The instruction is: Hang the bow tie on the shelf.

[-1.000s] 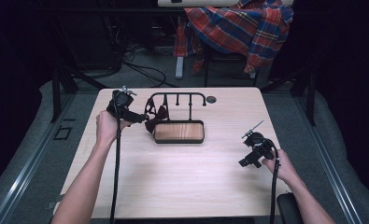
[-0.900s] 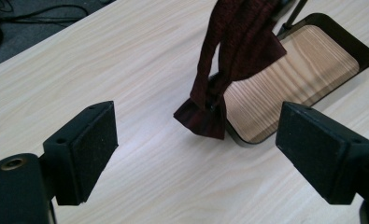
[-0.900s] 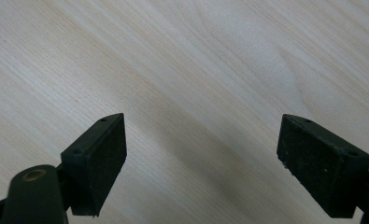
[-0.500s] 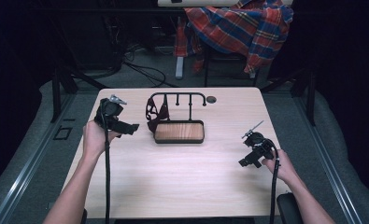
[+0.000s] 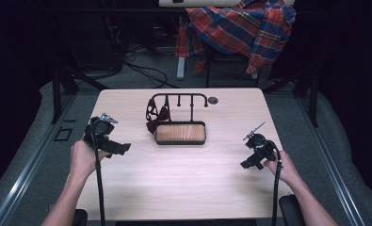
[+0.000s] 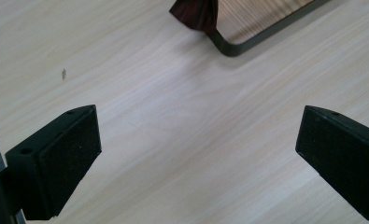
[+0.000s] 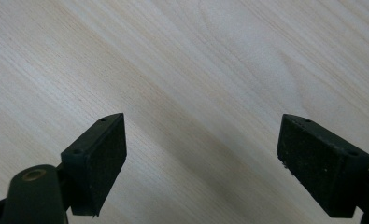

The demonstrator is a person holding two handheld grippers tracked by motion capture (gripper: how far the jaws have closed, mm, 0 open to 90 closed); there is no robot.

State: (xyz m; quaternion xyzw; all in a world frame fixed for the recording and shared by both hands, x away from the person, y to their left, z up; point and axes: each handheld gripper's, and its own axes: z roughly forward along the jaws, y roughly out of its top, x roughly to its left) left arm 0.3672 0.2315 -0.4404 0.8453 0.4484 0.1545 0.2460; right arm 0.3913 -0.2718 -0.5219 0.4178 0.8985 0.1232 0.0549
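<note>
Dark floor and a tangle of cables surround the pale wooden desk [image 5: 183, 188], and behind it a plaid shirt [image 5: 242, 26] hangs over a chair. We see a black wire rack [image 5: 179, 101] standing on a wood-floored tray [image 5: 180, 133] toward the far middle of the desk, with a dark red bow tie [image 5: 155, 114] hanging at the rack's left end. Our left hand-held gripper [image 5: 109, 146] sits near the desk's left edge, and the rack and bow tie lie ahead of it and to its right, well apart. In the left gripper view its jaws stand wide apart and hold nothing, with bare desk [image 6: 182, 140] between them; a corner of the tray [image 6: 261, 28] and a bit of the bow tie [image 6: 196, 14] show beyond them. Our right hand-held gripper [image 5: 254, 155] is near the desk's right edge, with the tray off to its left. Its jaws are also spread wide and empty over bare wood [image 7: 196, 93].
</note>
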